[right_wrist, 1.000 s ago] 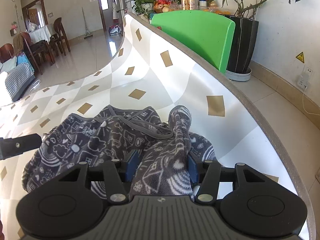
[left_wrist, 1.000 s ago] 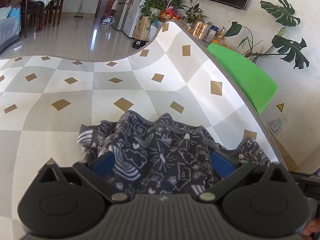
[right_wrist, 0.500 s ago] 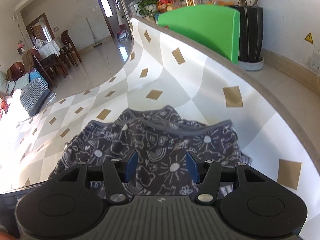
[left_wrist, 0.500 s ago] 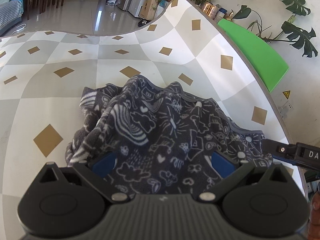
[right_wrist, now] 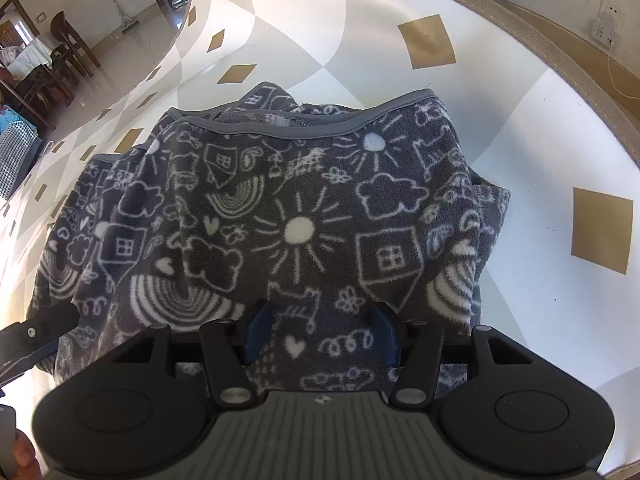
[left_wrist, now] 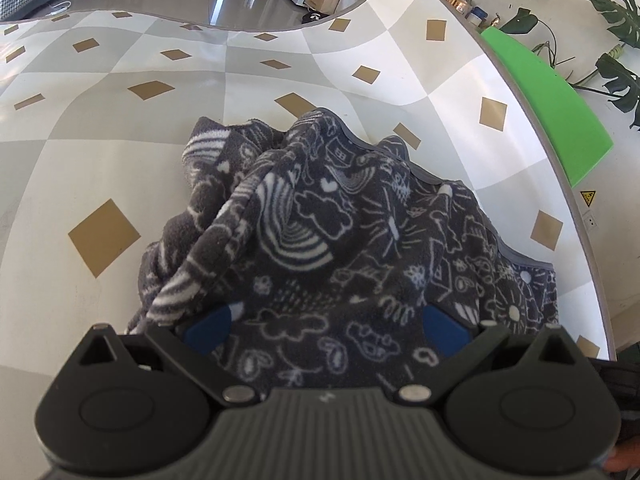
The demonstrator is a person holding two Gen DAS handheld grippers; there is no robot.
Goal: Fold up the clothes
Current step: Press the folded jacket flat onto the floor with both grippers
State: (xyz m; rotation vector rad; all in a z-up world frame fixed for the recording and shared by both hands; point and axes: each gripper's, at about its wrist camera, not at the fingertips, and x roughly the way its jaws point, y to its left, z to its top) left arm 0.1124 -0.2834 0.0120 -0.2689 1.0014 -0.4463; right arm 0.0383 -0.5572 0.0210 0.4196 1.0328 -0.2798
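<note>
Two grippers sit low over one garment, and both point down at it because the fold gets laid here. Your left gripper (left_wrist: 326, 330) has its blue fingers (left_wrist: 208, 334) spread wide, with fleece (left_wrist: 340, 240) bunched between them and running back under the body; whether the pads actually press on it you cannot tell from this view. Your right gripper (right_wrist: 320, 334) has its fingers (right_wrist: 256, 332) about half open, cloth passing between them too. The fabric there lies flat rather than pinched into a ridge, so a firm grip looks unlikely, though the pictures don't settle it.

Just beyond the fingers, the dark grey printed fleece rests in a heap on the checked desk (left_wrist: 100, 168). In the right view its grey bound hem (right_wrist: 280, 130) shows as stacked edges at the far side, which suggests layers already doubled over. In the left view the near left side is still rumpled, a striped fold (left_wrist: 208, 148) sticking up, so that side likely needs smoothing before the next fold.

Farther off, the desk's edge (right_wrist: 560, 60) curves round close to the fleece on the right, so keep the cloth from sliding over it. A green chair (left_wrist: 560, 120) stands beyond.
</note>
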